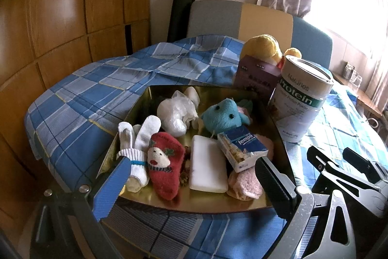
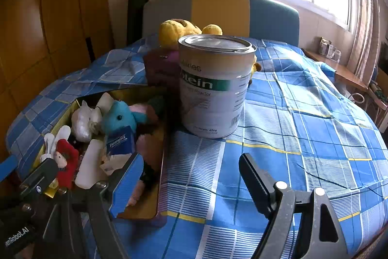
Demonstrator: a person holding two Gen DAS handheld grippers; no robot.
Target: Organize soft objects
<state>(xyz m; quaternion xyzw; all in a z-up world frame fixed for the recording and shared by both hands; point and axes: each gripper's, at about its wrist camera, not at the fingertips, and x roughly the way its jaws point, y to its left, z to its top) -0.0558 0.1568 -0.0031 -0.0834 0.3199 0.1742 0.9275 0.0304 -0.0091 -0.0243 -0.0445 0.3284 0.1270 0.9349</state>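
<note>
I am looking at lots of bare bed [image 2: 303,128] right of the can [image 2: 214,84]. Soft toys are filling the tray [image 1: 135,108]. Both grippers, left [image 1: 194,176] and right [image 2: 191,174], are hanging open, holding nothing.

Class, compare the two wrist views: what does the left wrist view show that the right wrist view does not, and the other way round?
Only the left wrist view shows the whole gold tray and the pink fuzzy sock lying clear.
Only the right wrist view shows the wide bare stretch of checked bedspread right of the tin.
Both show the protein tin, teal plush, red sock, tissue pack, yellow plush and both open claws, left and right.
</note>
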